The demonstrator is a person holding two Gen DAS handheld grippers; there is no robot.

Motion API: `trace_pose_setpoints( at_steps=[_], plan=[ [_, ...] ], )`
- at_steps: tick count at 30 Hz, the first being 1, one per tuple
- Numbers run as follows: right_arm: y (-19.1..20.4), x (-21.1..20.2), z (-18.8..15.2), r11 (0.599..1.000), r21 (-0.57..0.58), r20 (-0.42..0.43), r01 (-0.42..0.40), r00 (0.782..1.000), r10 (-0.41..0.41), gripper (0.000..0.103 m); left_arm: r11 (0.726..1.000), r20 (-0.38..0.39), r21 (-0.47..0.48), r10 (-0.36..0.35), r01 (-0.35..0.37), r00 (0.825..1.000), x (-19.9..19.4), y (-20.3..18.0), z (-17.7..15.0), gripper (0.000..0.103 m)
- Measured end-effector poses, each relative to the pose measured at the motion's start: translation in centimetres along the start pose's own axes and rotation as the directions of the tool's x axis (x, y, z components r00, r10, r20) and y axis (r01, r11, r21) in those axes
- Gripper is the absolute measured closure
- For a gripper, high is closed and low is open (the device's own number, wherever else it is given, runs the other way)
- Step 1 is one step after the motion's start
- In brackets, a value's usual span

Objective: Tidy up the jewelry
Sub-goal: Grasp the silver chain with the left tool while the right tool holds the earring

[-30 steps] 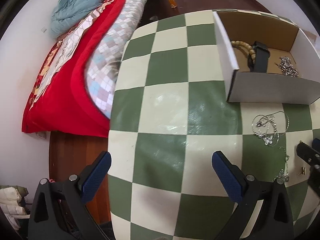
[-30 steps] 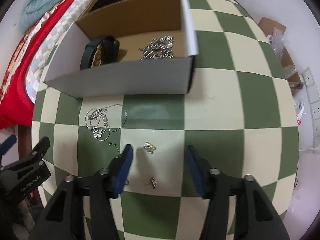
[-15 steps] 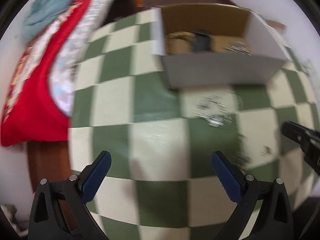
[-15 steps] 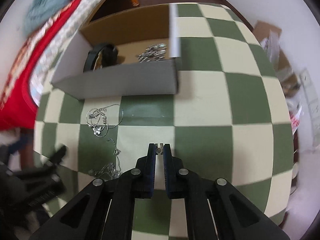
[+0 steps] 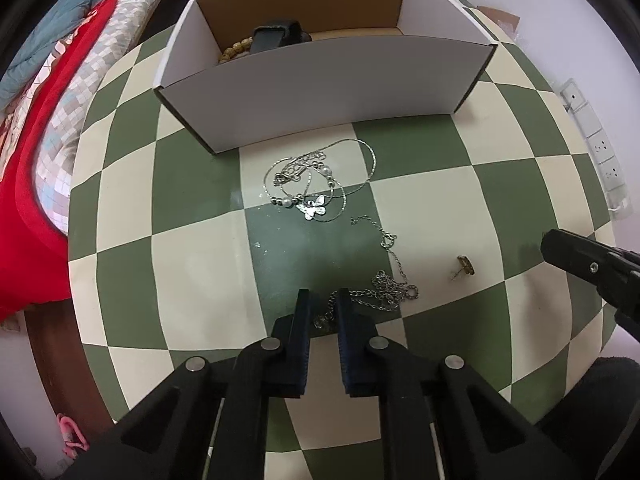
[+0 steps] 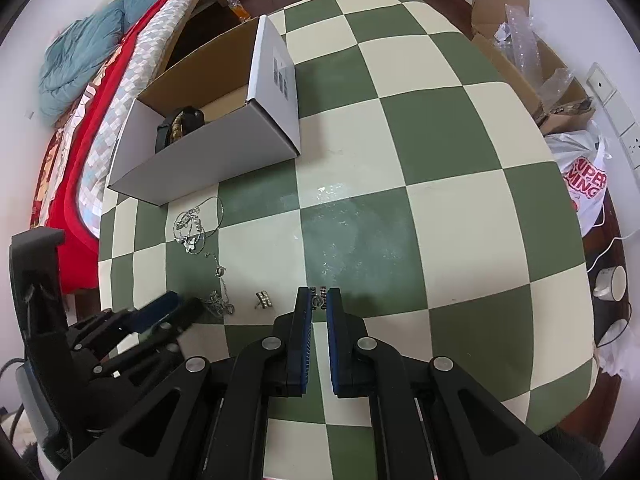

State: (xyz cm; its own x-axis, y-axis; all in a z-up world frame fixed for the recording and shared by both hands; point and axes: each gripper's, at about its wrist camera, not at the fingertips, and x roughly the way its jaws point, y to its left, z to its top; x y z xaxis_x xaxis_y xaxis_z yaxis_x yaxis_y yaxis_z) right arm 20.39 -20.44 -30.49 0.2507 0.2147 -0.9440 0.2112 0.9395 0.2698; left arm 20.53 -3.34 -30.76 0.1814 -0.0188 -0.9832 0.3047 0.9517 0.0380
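Note:
My left gripper is shut on the near end of a silver chain that lies on the checkered table. A butterfly necklace lies tangled in front of the white box, which holds a black band and wooden beads. A gold earring lies to the right. My right gripper is shut on a small earring, held just above the table. The other earring and the chain lie to its left.
A bed with a red cover runs along the table's left side. Cardboard boxes, a plastic bag and wall sockets are off the right edge. The right gripper's tip shows at the right.
My left gripper swung right and closed on the chain's end. My right gripper closed on one earring, lifted it and moved right, away from the box.

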Motion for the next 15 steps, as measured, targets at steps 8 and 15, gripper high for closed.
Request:
trace_pose_setpoints(
  at_steps=[8, 15],
  plan=[
    [0.9, -0.5, 0.1, 0.999, -0.031, 0.008, 0.029, 1.000, -0.029, 0.095, 0.999, 0.046, -0.039, 0.006, -0.005, 0.999, -1.6, 0.9, -0.7, 0.099],
    [1.2, -1.0, 0.1, 1.000, -0.026, 0.009, -0.003, 1.000, 0.003, 0.095, 0.994, 0.104, -0.100, -0.036, 0.046, 0.994, -5.0, 2.8, -0.9, 0.099]
  ],
)
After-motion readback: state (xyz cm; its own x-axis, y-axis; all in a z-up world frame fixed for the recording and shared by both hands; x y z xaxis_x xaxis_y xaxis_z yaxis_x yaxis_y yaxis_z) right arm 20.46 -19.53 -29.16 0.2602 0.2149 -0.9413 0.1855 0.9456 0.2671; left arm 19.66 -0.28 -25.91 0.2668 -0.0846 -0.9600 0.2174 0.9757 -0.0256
